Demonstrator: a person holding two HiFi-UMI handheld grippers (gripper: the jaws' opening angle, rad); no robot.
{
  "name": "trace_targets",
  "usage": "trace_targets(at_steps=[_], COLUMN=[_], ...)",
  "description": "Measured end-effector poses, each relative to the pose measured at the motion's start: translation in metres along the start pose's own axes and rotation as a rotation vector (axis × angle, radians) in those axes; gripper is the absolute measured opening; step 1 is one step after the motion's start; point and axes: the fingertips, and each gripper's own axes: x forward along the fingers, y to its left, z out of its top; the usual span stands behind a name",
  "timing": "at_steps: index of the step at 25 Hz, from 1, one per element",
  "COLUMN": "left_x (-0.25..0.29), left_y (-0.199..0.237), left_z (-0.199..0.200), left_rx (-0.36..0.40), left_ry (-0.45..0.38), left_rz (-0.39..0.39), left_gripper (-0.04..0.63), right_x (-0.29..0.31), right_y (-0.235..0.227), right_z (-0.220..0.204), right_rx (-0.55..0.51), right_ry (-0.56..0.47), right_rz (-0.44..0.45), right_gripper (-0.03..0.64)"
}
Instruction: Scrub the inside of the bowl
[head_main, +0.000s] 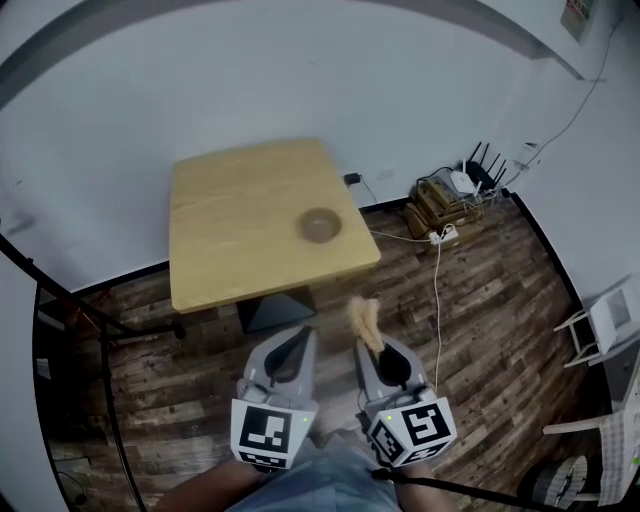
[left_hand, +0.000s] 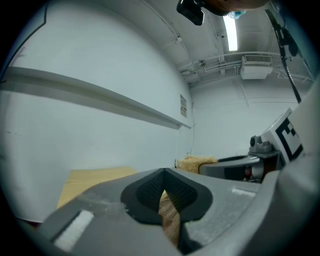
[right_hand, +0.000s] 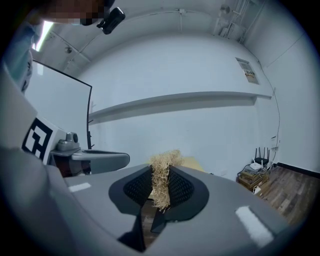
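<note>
- The wooden surface (head_main: 240, 220) stands ahead on the plank floor (head_main: 480, 300), well apart from both tools, which hang low by the person's body; scrubbing looks not yet begun.
- The left tool (head_main: 292, 350) is pinched together on nothing, probably kept free to steady the bowl.
- The right tool (head_main: 375, 345) is clamped on the scrubber.
- The bowl (head_main: 319, 226) sits upright near the surface's right edge, untouched.
- The straw-coloured scrubber (right_hand: 161, 182) pokes forward past the pads, ready for rubbing.
</note>
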Motion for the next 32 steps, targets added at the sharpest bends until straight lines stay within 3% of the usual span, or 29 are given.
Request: trace_targets(at_steps=[4,14,19,22,26,32], left_x=[0.008,0.064,0.111,0.138,0.17,0.199], left_y=[0.002,0.01,0.007,0.009,0.014,0.016], left_z=[-0.003,-0.008,-0.023,-0.02,-0.008,0.008], left_rx=[-0.05,0.002,0.013,0.026,-0.016,0.037], left_ry=[0.008,0.057,0.13,0.149,0.155,0.148], left_rz=[0.009,0.029,0.035,0.059,0.13,0.19], left_gripper=[0.02,0.02,0.02,0.02,0.02,0.02], right_x=[0.008,0.039,0.067,0.086,0.11,0.137], right_y=[-0.007,-0.05,-0.093,-0.119,-0.148,-0.17], right_z=[0.002,0.002,-0.007,-0.002,0.012,0.031], right_rx=[0.005,0.035,0.081,0.099,0.11,0.104], right_ry=[-0.003,0.01,0.045,0.048,0.034,0.017], right_rz=[-0.004,0.01,0.03,0.053,0.1,0.2], right_gripper=[0.066,0.066,0.066,0.066,0.066,0.066])
